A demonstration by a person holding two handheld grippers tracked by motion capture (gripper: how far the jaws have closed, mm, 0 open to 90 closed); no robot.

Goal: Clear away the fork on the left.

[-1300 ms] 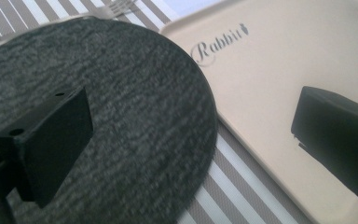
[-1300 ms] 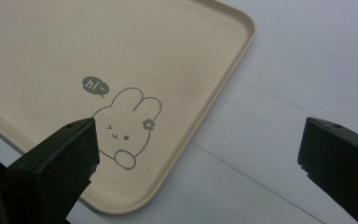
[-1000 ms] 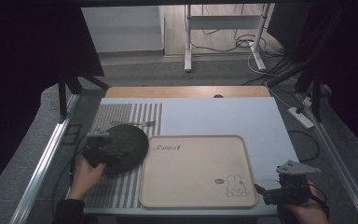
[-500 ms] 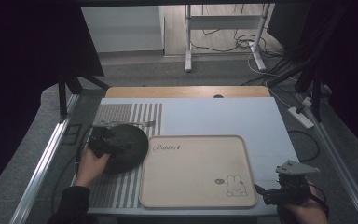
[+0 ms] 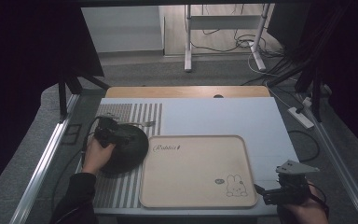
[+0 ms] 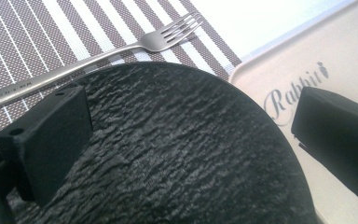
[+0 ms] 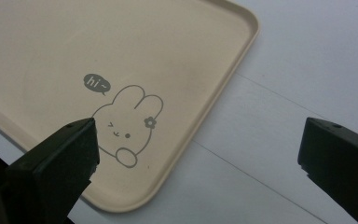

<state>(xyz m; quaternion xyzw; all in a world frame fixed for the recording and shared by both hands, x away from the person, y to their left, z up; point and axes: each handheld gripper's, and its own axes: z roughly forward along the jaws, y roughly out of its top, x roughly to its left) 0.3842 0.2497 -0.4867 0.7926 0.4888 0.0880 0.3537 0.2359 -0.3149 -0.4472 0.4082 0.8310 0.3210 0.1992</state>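
Compared with a second ago, the left tool (image 5: 108, 133) has advanced from the near-left edge of the black textured plate (image 5: 127, 148) to sit over its far-left part; the right tool (image 5: 279, 189) is unchanged at the near right corner of the tabletop (image 5: 223, 114). Left tool: jaws spread wide above the plate, gripping nothing. Right tool: jaws spread, empty, beside the beige rabbit-print tray (image 5: 196, 170). The plate lies on a striped placemat (image 5: 135, 114), its right edge reaching the tray. A fork (image 6: 98, 51) lies on the placemat just beyond the plate.
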